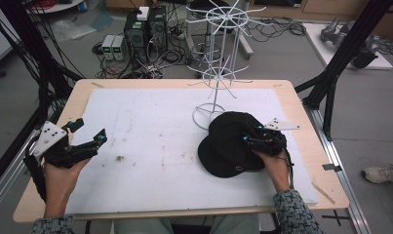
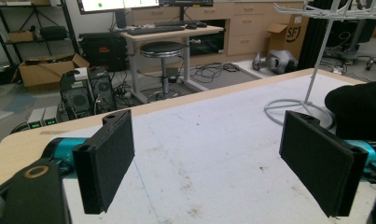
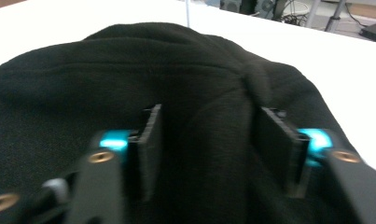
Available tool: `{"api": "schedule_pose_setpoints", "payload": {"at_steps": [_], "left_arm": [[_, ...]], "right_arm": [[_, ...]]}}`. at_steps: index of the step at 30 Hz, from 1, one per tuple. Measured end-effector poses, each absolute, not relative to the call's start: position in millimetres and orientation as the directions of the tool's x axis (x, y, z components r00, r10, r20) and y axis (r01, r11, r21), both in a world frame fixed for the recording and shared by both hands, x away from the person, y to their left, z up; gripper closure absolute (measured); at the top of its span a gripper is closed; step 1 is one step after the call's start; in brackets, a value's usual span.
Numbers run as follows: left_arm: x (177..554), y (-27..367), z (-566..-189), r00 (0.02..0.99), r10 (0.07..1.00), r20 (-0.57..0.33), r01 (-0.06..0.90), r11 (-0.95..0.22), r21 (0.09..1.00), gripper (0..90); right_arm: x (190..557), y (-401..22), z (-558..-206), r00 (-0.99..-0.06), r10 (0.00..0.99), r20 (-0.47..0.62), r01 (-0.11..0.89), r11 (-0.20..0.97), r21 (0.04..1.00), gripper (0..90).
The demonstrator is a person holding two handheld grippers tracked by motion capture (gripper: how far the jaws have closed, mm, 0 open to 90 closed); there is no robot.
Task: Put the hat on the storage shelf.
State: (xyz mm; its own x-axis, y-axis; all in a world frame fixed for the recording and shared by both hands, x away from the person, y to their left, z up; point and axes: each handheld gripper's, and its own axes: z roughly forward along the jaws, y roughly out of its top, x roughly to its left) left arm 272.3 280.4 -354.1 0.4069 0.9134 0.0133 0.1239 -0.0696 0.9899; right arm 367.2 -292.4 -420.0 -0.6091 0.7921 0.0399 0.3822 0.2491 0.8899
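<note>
While the black cap [image 1: 230,144] lies on the desk [image 1: 150,141] beside the wire rack [image 1: 218,63], the right gripper [image 1: 250,138] sits on its crown. Left gripper [image 2: 209,158]: jaws wide, holding nothing. Right gripper view: jaws half-closed, pinching a fold of cap fabric (pads pressing in).

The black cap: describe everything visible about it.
The black cap is soft, dark fabric with a rounded crown, a top button and a brim facing the person. It lies on the white mat, beside the base ring of the white wire rack. The right tongs pinch a fold of its crown.
</note>
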Motion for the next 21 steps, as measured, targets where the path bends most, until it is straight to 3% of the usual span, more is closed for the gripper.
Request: {"api": "schedule_pose_setpoints", "payload": {"at_steps": [3,11,21], "left_arm": [[272,280,-355,0.408,0.913,0.015,0.128,-0.073,0.989,18.2],[272,281,-353,0.406,0.914,0.017,0.125,-0.074,0.989,18.2],[270,283,-351,0.403,0.915,0.014,0.116,-0.066,0.991,18.3]], "right_arm": [[367,-291,-420,-0.609,0.793,0.022,0.380,0.268,0.885,61.7],[360,-288,-416,-0.603,0.797,-0.038,0.332,0.294,0.896,78.1],[339,-299,-399,-0.587,0.803,-0.105,0.164,0.245,0.956,82.3]]}}
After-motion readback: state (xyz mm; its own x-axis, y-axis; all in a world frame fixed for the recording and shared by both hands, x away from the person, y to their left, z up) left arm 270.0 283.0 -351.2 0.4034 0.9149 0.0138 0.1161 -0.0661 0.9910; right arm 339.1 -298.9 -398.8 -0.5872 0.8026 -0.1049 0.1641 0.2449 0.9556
